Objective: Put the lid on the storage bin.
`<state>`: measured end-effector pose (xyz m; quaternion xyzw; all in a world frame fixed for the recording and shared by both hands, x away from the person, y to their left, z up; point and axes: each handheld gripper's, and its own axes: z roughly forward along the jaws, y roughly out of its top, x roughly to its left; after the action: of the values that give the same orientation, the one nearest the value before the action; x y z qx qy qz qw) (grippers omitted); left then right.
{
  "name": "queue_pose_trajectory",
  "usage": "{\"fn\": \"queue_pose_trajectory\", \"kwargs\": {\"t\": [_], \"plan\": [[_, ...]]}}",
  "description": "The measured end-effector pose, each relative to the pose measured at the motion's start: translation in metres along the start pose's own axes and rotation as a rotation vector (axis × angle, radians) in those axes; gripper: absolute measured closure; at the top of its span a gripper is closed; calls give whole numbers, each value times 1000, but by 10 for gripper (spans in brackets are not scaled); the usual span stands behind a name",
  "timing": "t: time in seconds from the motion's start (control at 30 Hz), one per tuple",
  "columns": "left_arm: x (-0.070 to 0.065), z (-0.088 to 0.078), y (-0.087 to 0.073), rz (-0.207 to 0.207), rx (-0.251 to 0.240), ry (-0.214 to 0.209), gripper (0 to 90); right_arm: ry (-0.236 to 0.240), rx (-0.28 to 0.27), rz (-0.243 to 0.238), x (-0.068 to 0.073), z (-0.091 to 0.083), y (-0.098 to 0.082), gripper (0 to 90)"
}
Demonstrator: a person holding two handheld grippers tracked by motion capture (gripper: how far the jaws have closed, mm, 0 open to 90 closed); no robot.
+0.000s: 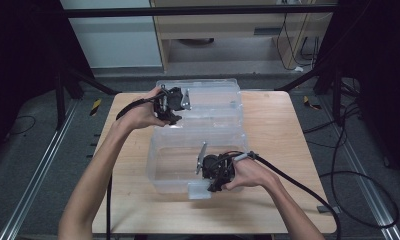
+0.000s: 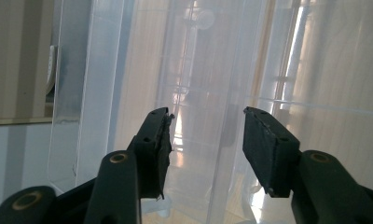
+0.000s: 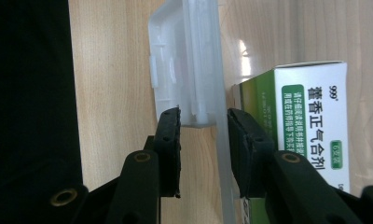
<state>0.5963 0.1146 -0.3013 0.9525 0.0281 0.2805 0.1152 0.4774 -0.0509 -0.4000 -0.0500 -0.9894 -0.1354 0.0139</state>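
Wooden bench (image 1: pixel 278 150), pale and square, on a grey floor between dark frames.

Item: clear plastic storage box (image 1: pixel 198 160), sitting mid-bench with its clear lid (image 1: pixel 203 95) swung open behind it. Inside, seen through the wall in the right gripper view, a green-and-white medicine carton (image 3: pixel 310 126).

Item: latch tab (image 3: pixel 184 65), clear plastic, folded out flat onto the bench at the box's near edge.

Left gripper (image 2: pixel 205 135): held at the far left of the raised lid; fingers apart with a plain gap, a ridge of the lid lying between them, neither pad pressing on it.

Right gripper (image 3: pixel 203 140): at the near wall beside the latch; fingers stand either side of the wall and the tab's end. Whether the pads actually press cannot be told.

Handling notes: the box looks light, thin-walled, smooth and likely slippery, with some flex; the lid probably bows if pinched at one corner only. Best hold judged to be the stiffened rim or the latch, not the bare panel.
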Motion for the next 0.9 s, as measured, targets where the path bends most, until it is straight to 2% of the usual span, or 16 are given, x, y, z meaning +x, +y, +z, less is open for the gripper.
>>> {"fn": "queue_pose_trajectory", "kwargs": {"t": [0.57, 0.9], "plan": [[-4, 11, 10, 53, 42, -22, 586, -3, 1, -4, 0, 0, 0, 660], [-5, 12, 12, 79, 58, -31, 686, -1, 1, -5, 0, 0, 0, 661]]}}
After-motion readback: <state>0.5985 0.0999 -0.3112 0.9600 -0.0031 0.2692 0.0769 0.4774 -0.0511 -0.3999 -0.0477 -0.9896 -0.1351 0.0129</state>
